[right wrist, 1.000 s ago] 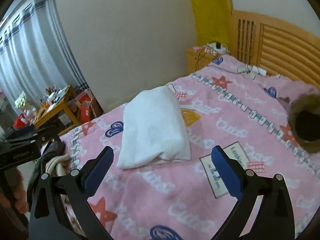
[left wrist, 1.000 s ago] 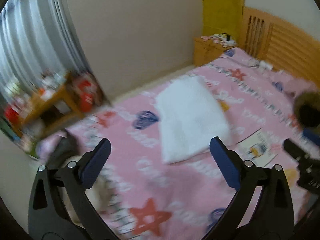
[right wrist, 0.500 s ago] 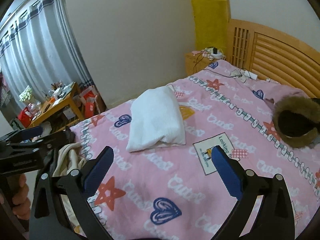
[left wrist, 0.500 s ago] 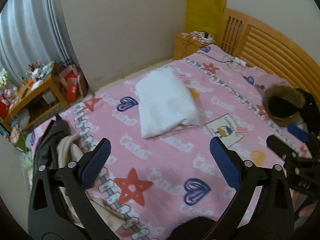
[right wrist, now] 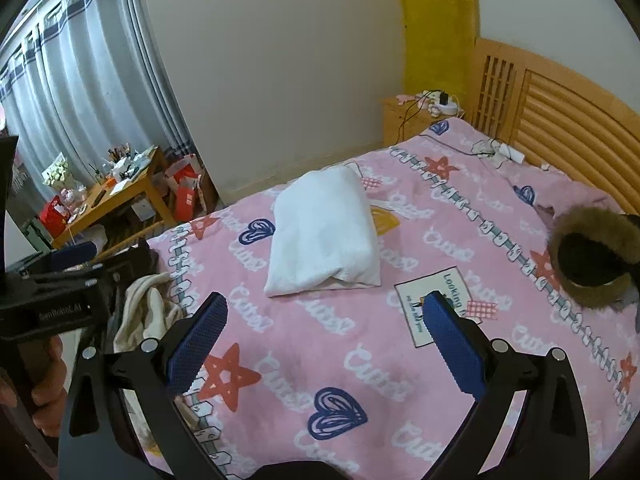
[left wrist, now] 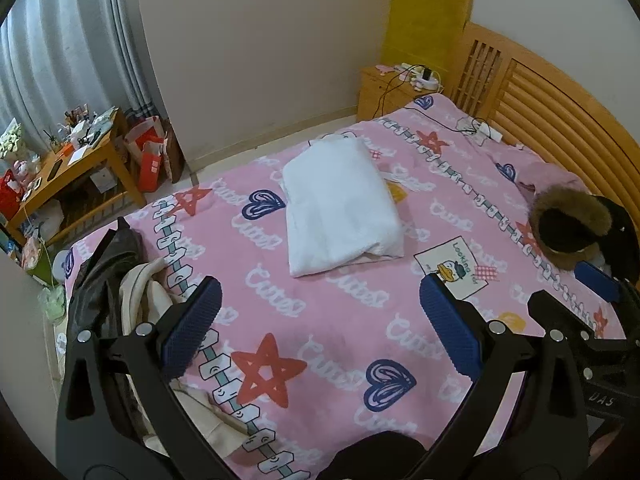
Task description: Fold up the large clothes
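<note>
bare pink bedspread (left wrist: pixel 340 320) ahead; folded white garment (left wrist: pixel 340 208) beyond; clothes heap (left wrist: pixel 132 300) left; fur-trimmed coat (left wrist: pixel 572 224) right.

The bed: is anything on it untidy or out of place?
Yes. At the left edge of the bed, a cream garment and a dark garment lie crumpled in a heap, partly hanging off. The white folded bundle looks neat. Both grippers, left and right, are open and empty.

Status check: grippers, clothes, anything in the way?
Left gripper and right gripper open, empty, above bed. Folded white garment mid-bed; unfolded pile at left edge. Nothing blocking.
</note>
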Demonstrator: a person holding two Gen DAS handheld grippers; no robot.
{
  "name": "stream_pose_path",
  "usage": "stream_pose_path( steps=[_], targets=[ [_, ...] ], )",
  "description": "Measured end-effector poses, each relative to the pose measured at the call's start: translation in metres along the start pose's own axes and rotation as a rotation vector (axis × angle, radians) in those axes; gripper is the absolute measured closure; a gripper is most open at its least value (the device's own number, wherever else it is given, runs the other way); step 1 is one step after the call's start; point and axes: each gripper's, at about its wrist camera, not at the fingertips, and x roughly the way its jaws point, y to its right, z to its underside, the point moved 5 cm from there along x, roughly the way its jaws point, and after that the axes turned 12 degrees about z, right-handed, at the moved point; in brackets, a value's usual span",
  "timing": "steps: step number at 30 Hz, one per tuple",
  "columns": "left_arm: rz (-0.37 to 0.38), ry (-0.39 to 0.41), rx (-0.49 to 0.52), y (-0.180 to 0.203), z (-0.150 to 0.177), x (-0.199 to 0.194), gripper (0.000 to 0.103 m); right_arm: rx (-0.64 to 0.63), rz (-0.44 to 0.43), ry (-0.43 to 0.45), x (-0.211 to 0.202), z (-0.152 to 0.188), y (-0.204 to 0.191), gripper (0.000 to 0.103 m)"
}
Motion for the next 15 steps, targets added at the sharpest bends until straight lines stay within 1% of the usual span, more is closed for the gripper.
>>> stream_pose_path(
  steps=[3, 9, 12, 15],
  targets=[
    [-0.009, -0.004, -0.003, 0.001, -0.002, 0.005, 0.006, 0.006, -0.006, -0.009, 0.007, -0.004, 0.0, 0.008],
    [0.005, -0.035, -0.026, 0.003, -0.004, 0.014, 0.006, 0.005, -0.018, -0.015, 0.012, -0.006, 0.0, 0.008],
    [0.002, -0.033, -0.032, 0.003, -0.005, 0.015, 0.006, 0.005, -0.025, -0.018, 0.012, -0.005, 0.001, 0.008],
    [-0.011, -0.026, -0.018, 0.004, -0.004, 0.014, 0.006, 0.014, -0.032, -0.015, 0.013, -0.006, 0.003, 0.008]
  ],
)
